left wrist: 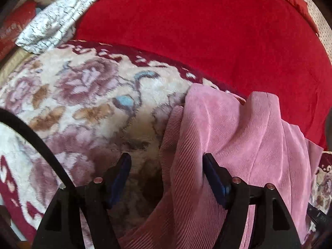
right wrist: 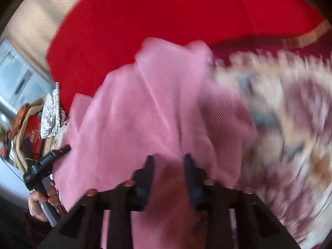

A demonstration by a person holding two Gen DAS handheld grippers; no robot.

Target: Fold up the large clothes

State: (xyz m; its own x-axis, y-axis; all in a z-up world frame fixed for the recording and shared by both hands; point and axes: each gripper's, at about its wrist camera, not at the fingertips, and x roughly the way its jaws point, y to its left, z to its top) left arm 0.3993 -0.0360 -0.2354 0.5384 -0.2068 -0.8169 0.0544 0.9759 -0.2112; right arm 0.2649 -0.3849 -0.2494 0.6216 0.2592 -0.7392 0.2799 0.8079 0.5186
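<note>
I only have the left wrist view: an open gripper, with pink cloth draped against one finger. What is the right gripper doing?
Observer: The right gripper has its jaws narrow, with the pink garment bunched between them; it looks gripped.
Operator: Where does my left gripper sit from there?
Observer: The left gripper is beside the garment's left edge, held by a hand.
Operator: Is that view sharp?
Observer: No, the floral blanket on its right is smeared by motion blur.
</note>
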